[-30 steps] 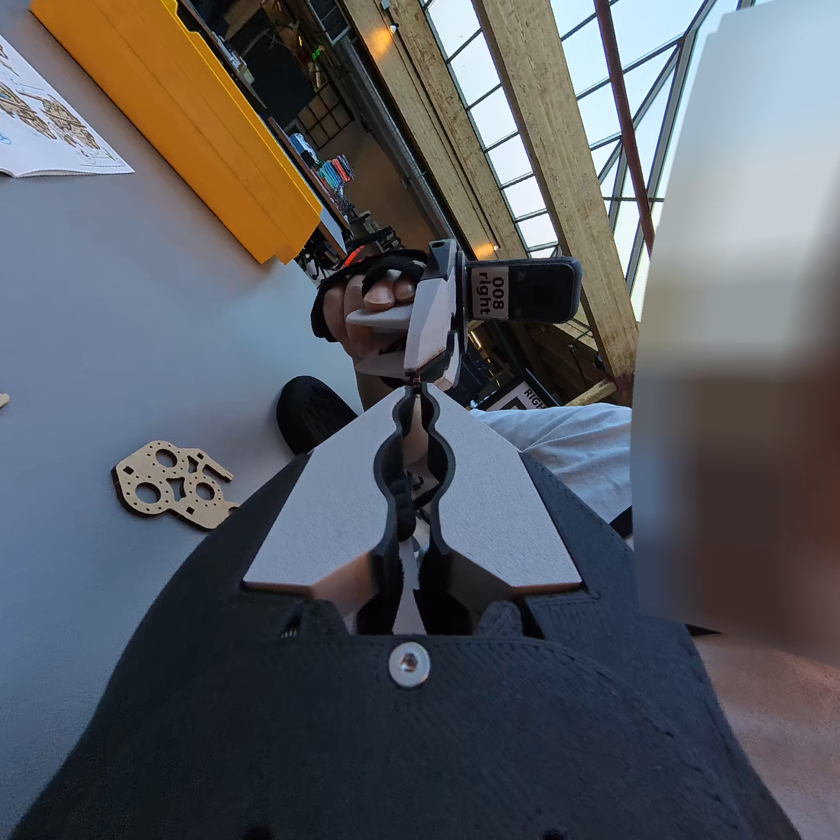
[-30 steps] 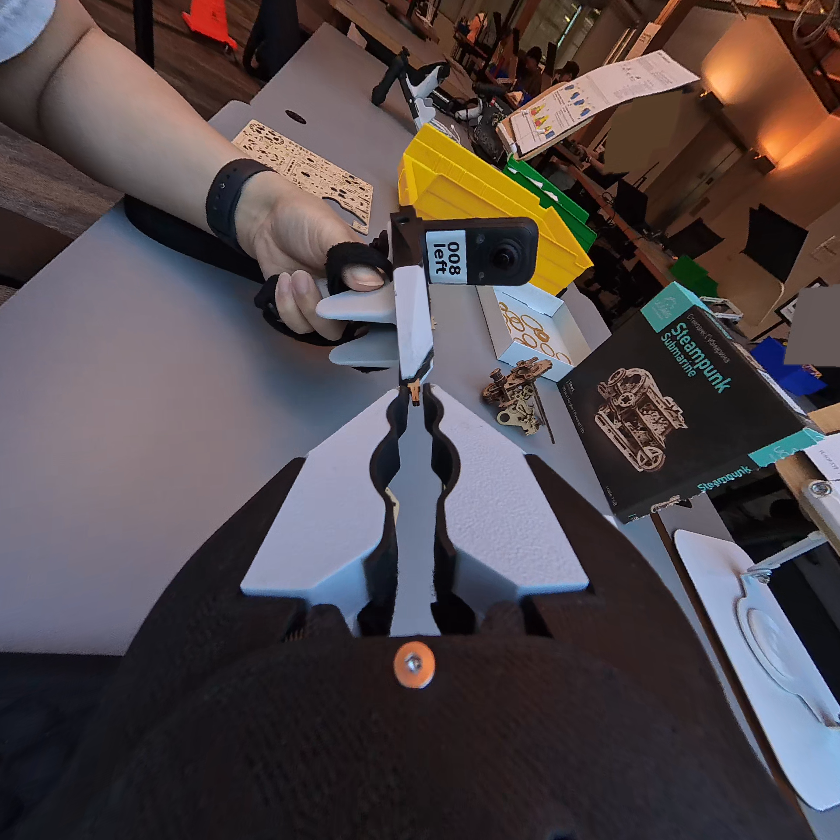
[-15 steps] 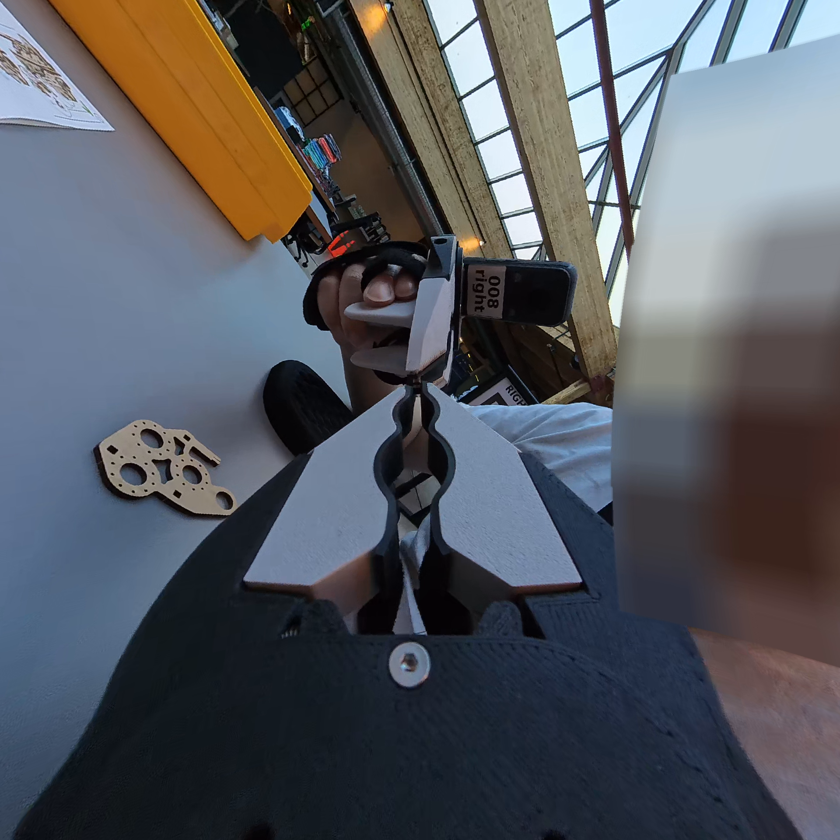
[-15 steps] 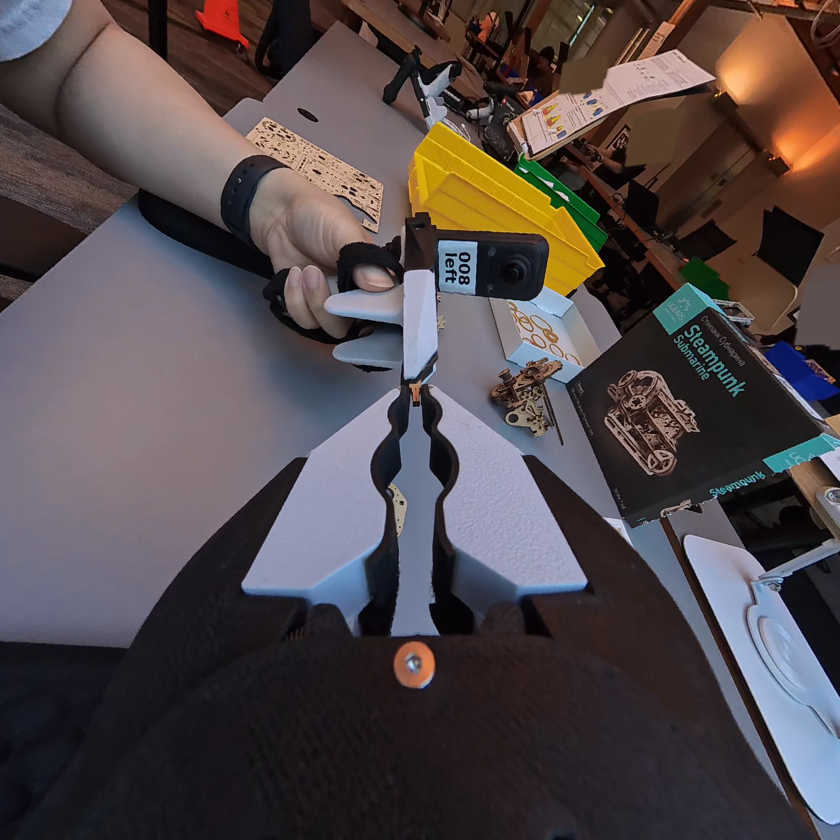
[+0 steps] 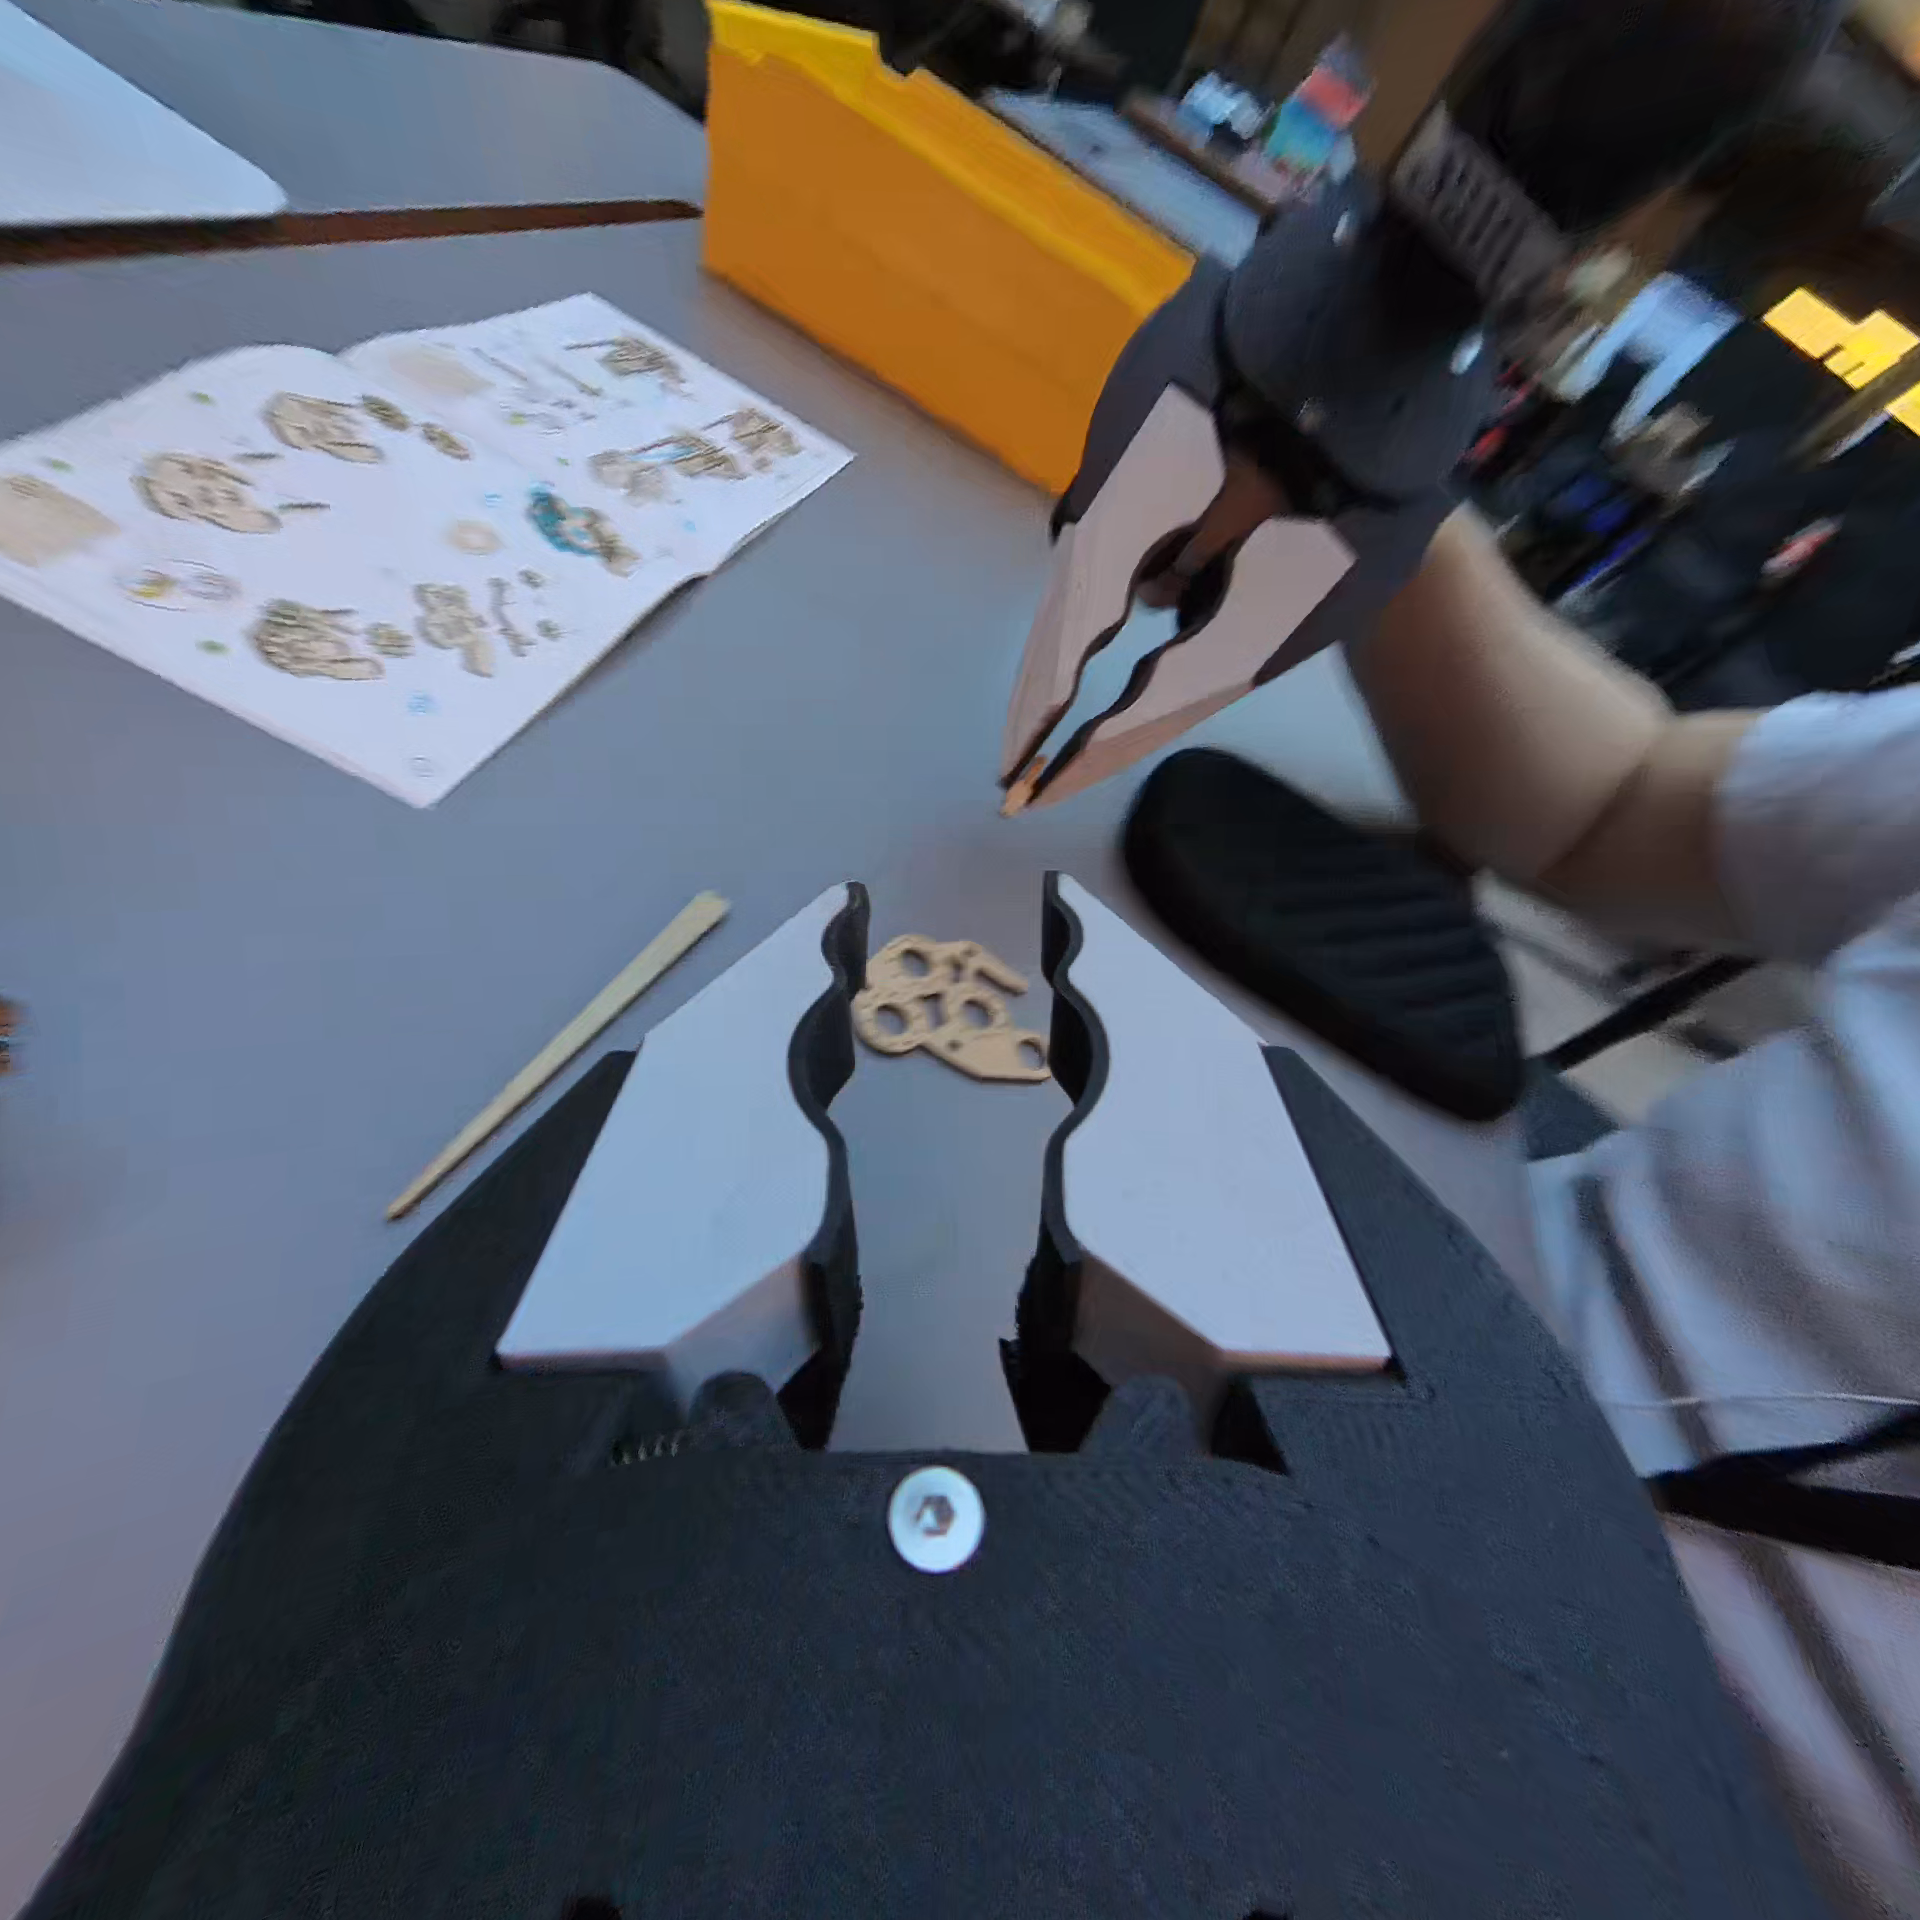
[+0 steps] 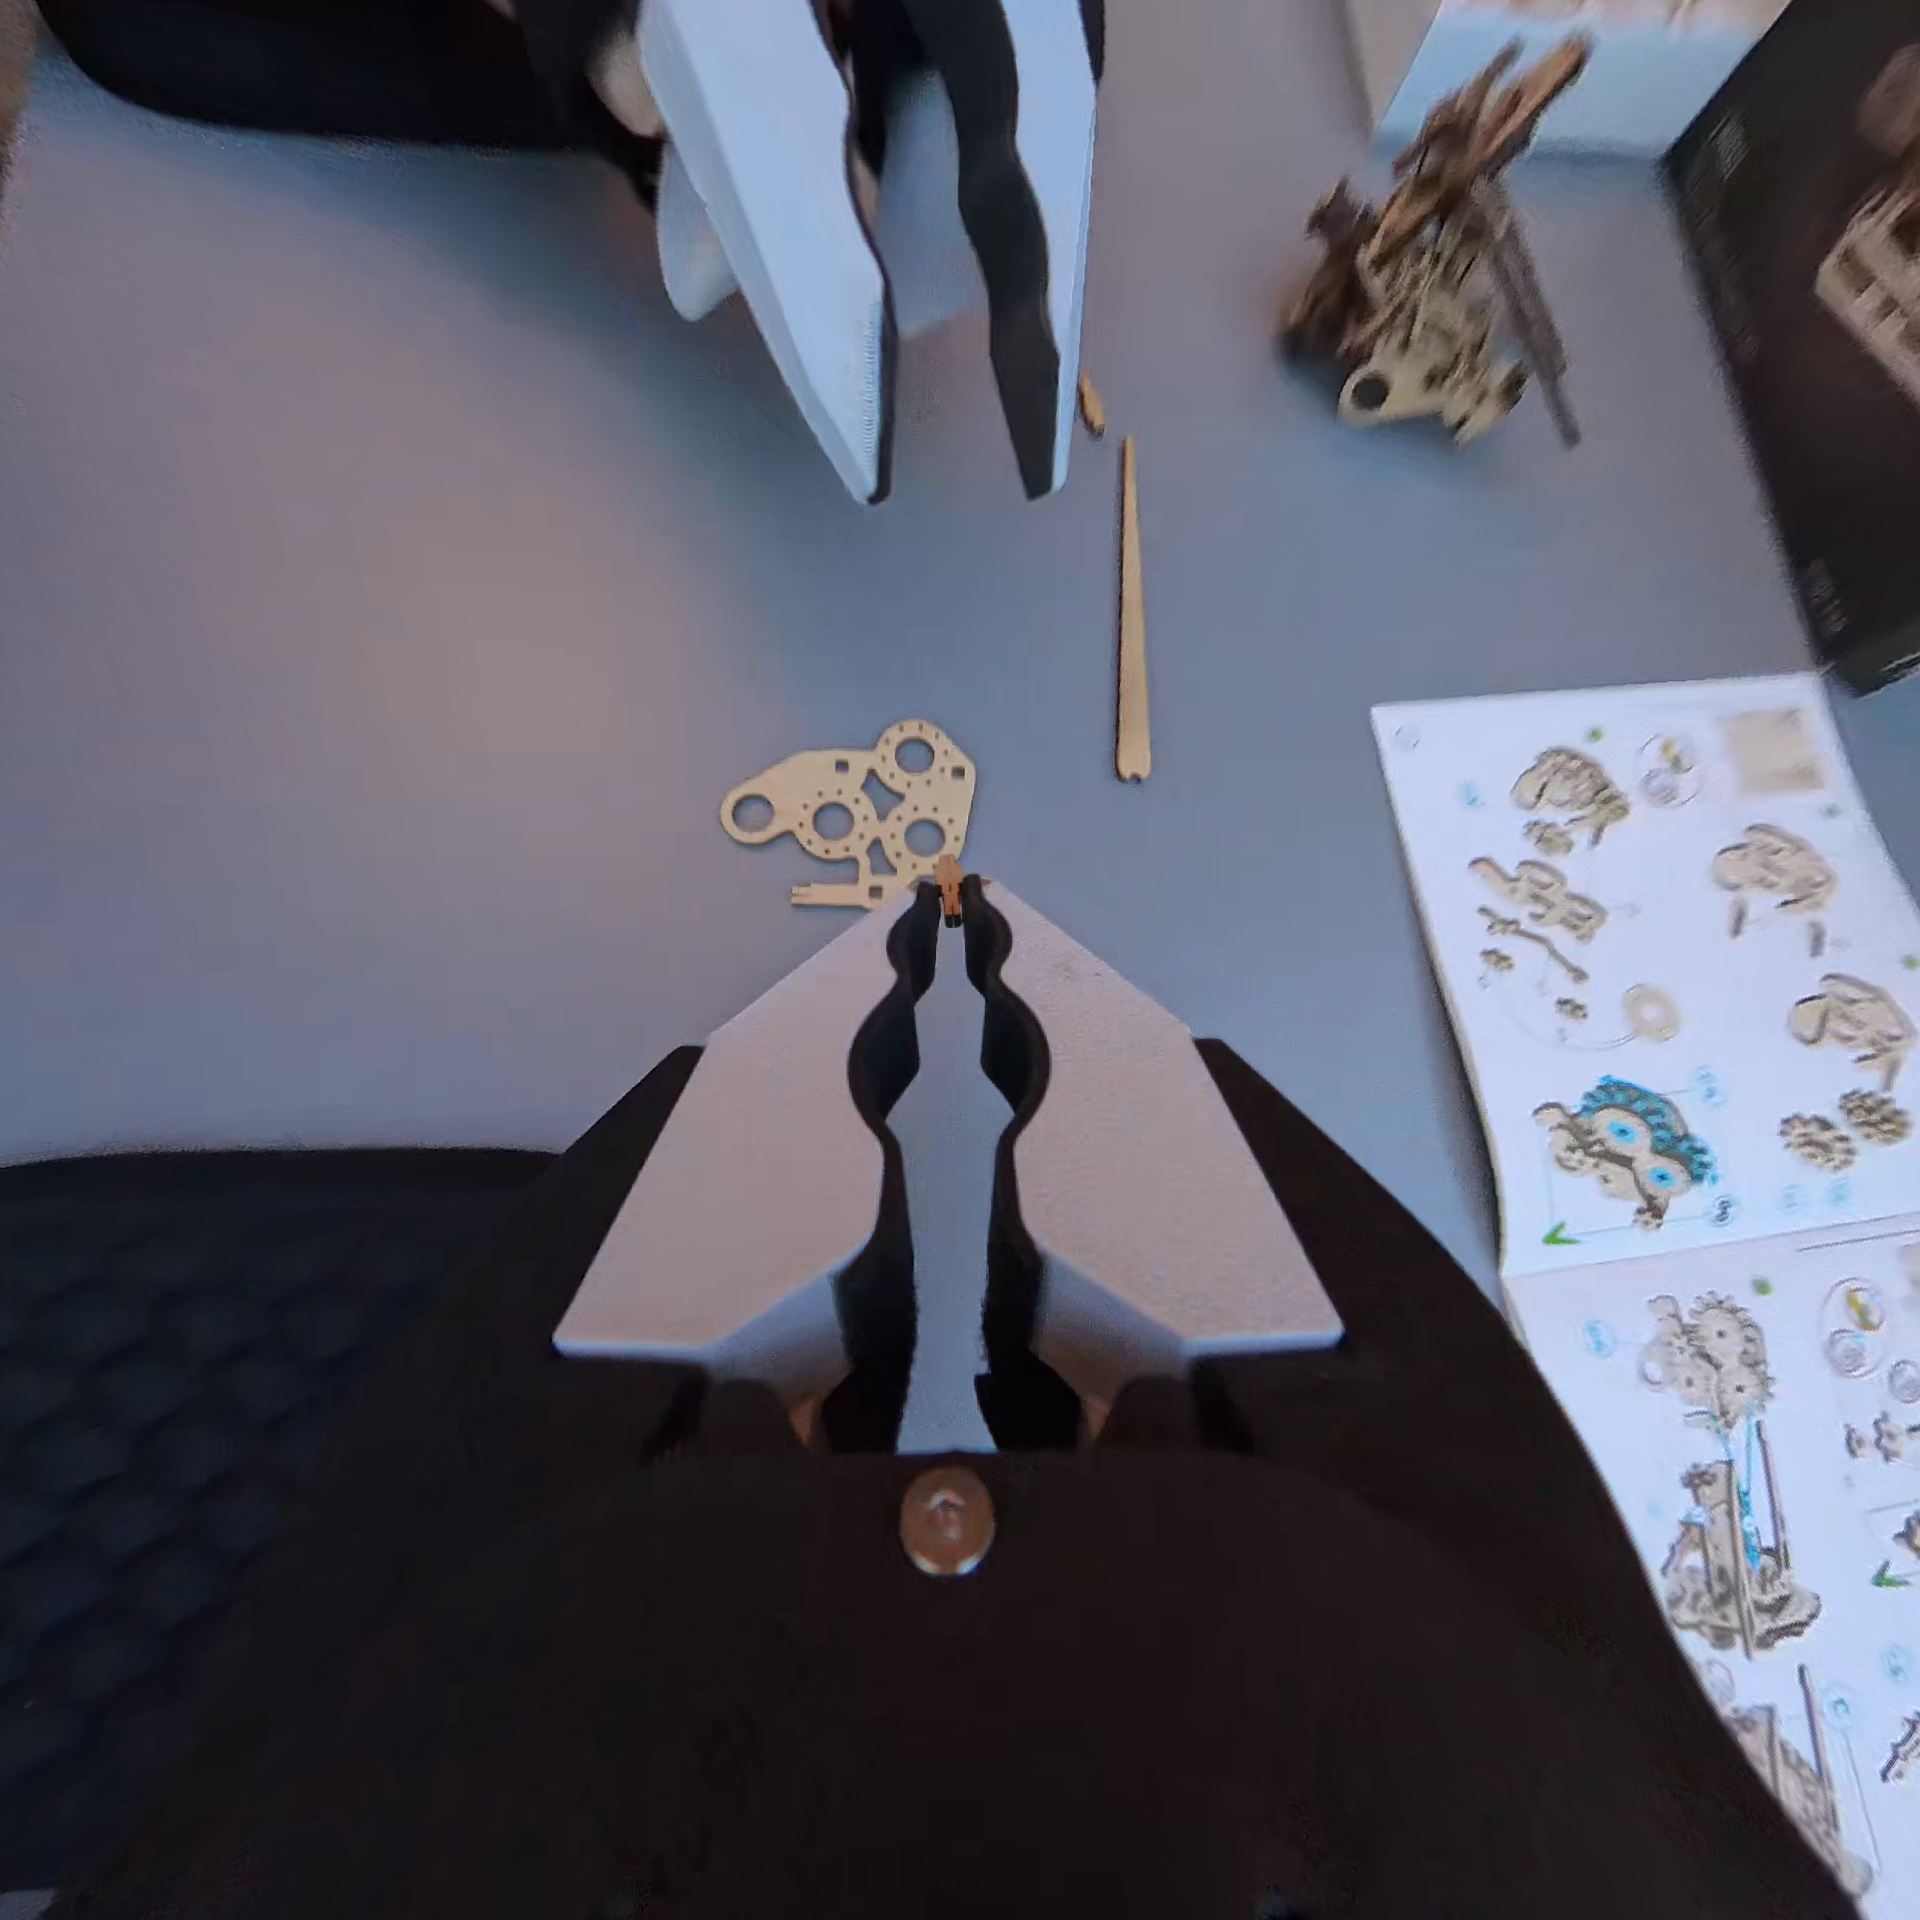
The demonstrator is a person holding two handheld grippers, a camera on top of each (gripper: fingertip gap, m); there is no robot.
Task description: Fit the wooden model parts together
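My left gripper [image 5: 951,891] is open and empty, just above the grey table. A flat wooden plate with round holes [image 5: 951,1000] lies on the table between and just beyond its fingertips. My right gripper [image 6: 948,896] is shut on a tiny wooden piece [image 6: 948,881], its tips at the near edge of the same plate [image 6: 862,810]. In the left wrist view the right gripper [image 5: 1023,784] comes in from the upper right with the tiny piece [image 5: 1022,796] at its tips. The open left gripper [image 6: 956,488] hangs at the top of the right wrist view.
A thin wooden stick [image 6: 1130,613] and a small wooden bit [image 6: 1089,403] lie beside the plate. A partly built wooden model [image 6: 1423,281], a black box [image 6: 1818,312], an open instruction booklet [image 5: 395,520], a yellow bin [image 5: 914,281] and a black pad [image 5: 1320,935] surround the spot. The grippers' ends are close to 7 centimeters from one another. About 8 centimeters separates my left fingertips from the thin wooden stick [image 6: 1130,613]. Look for it in the left wrist view [image 5: 592,1012] too.
Both grippers were raised tip to tip in the air; now both point down at the table. The left has opened. The right stays shut on the tiny piece.
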